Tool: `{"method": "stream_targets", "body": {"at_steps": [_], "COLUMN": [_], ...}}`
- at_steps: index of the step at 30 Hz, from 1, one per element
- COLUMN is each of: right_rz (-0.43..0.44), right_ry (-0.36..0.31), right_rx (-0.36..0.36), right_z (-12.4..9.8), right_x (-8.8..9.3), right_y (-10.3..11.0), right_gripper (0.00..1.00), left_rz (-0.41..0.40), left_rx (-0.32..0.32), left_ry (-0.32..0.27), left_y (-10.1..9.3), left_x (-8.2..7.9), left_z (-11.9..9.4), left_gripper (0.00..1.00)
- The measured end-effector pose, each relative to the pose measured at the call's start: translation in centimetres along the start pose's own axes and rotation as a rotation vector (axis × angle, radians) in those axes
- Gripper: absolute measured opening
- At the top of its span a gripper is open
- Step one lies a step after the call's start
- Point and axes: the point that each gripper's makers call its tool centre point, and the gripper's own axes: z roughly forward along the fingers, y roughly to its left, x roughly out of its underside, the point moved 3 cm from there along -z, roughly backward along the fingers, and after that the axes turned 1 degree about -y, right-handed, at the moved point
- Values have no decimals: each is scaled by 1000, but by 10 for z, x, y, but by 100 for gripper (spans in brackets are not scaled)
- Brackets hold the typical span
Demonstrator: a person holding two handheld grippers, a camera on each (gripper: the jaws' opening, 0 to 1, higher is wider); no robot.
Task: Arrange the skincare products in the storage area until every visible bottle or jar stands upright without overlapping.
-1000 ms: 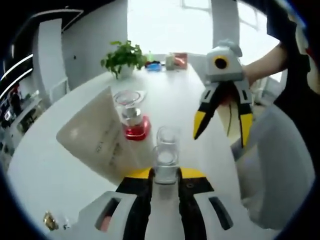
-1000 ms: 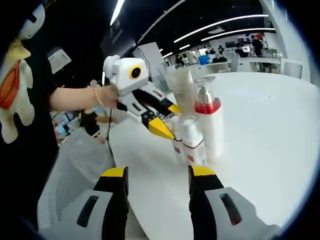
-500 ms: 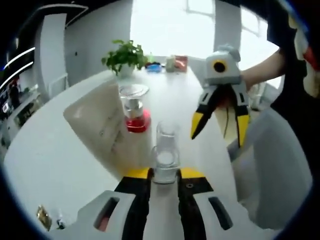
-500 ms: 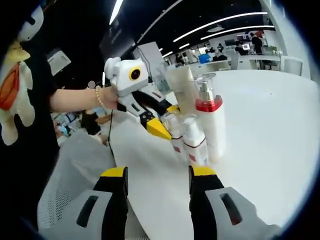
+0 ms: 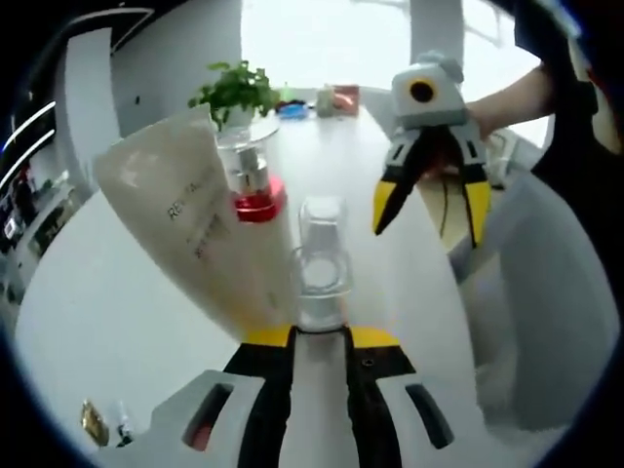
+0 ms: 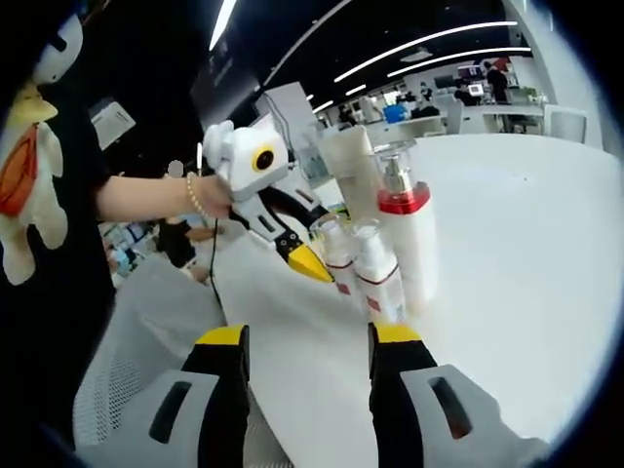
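My left gripper [image 5: 321,336] pinches the base of a small clear-capped bottle [image 5: 321,283] standing on the white table [image 5: 88,322], with a second small bottle [image 5: 321,220], a red-collared pump bottle [image 5: 250,185] and a leaning beige tube [image 5: 190,234] just past it. My right gripper [image 6: 304,341] hangs wide and empty over the table's near edge. Its view shows the bottles side-on, upright and close together, which the left gripper view does not; the left gripper view adds a potted plant [image 5: 234,90] at the far end.

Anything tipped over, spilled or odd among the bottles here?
Nothing spilled. The pump bottle, small bottles and beige tube all stand upright, tightly clustered; the left gripper holds one small bottle.
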Motion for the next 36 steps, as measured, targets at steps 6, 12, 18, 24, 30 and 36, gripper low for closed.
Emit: {"method": "stream_targets", "body": {"at_steps": [6, 12, 18, 24, 30, 36], "right_rz": [5, 12, 15, 16, 16, 8], "right_ry": [-6, -2, -3, -3, -3, 1], "right_rx": [4, 7, 8, 9, 11, 12], "right_z": [-2, -2, -3, -4, -3, -3], "right_x": [0, 3, 4, 4, 3, 2], "right_y": [0, -1, -1, -2, -2, 0], "right_gripper": [48, 48, 48, 48, 49, 49], "left_rz": [13, 19, 13, 11, 6, 5], "left_rx": [2, 6, 7, 9, 10, 6], "left_ry": [-5, -10, -22, -24, -18, -17], "left_y": [0, 0, 0, 0, 0, 0], "left_x": [0, -4, -8, -8, -7, -6], "left_z": [6, 9, 13, 13, 12, 8], "left_gripper": [17, 17, 17, 17, 17, 20]}}
